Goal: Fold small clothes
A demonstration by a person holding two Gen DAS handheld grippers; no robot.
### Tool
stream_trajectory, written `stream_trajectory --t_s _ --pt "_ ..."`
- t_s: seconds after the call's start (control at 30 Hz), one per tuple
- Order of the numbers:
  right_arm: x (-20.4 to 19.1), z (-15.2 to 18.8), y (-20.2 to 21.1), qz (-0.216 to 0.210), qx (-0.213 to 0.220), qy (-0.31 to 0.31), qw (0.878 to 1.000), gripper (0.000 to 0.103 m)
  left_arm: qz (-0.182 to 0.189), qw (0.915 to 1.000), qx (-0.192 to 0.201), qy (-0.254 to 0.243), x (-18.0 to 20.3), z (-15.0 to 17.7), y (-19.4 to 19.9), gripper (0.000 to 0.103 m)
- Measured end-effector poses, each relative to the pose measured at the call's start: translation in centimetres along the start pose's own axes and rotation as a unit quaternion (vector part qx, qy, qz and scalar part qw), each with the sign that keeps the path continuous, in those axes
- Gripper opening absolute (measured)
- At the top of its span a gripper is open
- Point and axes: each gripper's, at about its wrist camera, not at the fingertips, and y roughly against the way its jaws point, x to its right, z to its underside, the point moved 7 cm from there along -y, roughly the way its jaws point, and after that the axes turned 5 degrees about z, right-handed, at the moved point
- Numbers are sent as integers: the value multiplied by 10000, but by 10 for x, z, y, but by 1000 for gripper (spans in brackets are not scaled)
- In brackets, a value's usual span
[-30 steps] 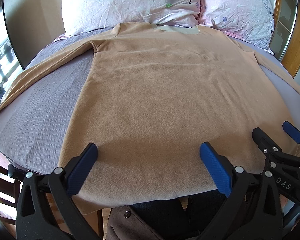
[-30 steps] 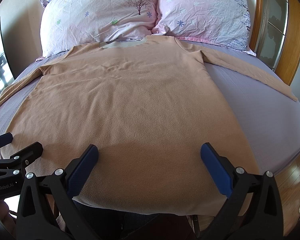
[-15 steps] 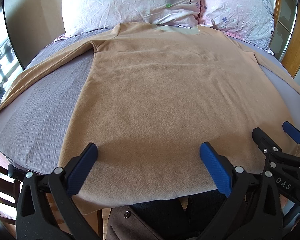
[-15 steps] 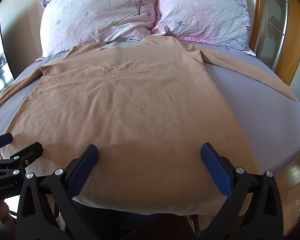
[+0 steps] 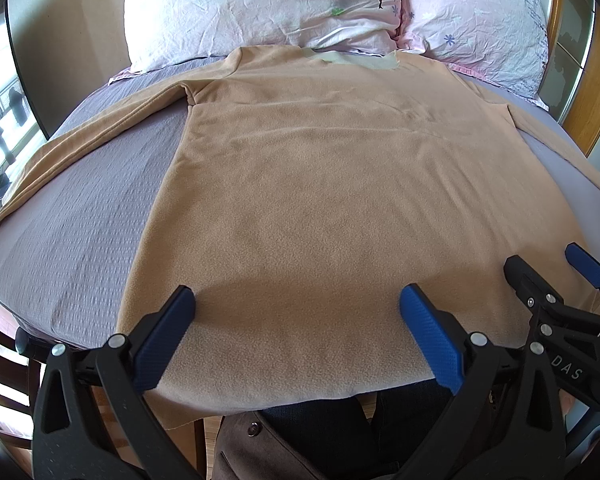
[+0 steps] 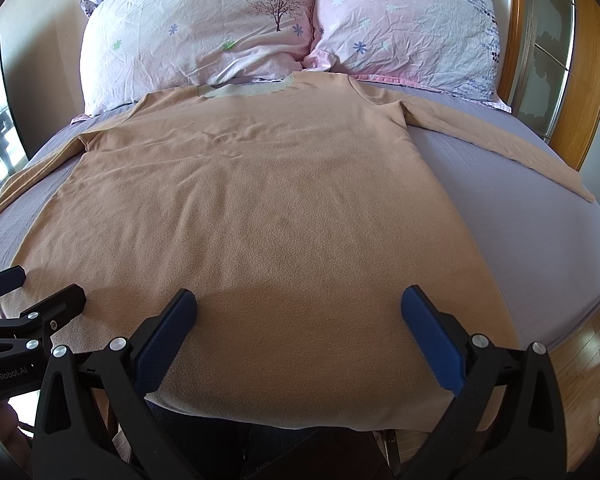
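Pillows: two floral ones (image 6: 204,28) (image 6: 408,20) lean at the bed's (image 6: 512,208) head. Tan long-sleeved shirt (image 6: 260,200) lies flat on the purple sheet, sleeves spread, hem over the near edge. Left claw (image 5: 296,336), marked "GenRobot.AI", and right claw (image 6: 298,336), marked "DAS", hover above the hem, jaws apart, empty.

left gripper (image 5: 296,304), right gripper (image 6: 298,304), side by side, jaws spread wide
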Motion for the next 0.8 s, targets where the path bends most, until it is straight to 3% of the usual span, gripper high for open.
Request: stream_trajectory --t_s 0.33,0.5,0.57,0.63,0.73,0.77,0.8 --pt "-2 2 -2 -32 82 25 10000 102 -2 10000 17 -7 0 0 0 101" --pt "11 -4 -2 -391 346 23 9986 102 4 9997 231 -98 1 0 3 101" --pt "36 -17 5 -329 576 -420 9969 102 39 9986 495 -191 1 2 6 101" --pt "88 -44 10 -74 871 -1112 9900 102 89 9972 684 -291 2 4 8 101" --pt "169 -75 -4 -119 551 -2226 9733 99 329 9963 708 -350 0 -2 6 101" --pt "188 -80 -10 -185 405 -2528 9665 93 521 9955 731 -302 -2 -5 7 101" --pt "226 -88 -23 -348 154 -3138 9487 74 737 9941 766 -233 -4 -8 8 101"
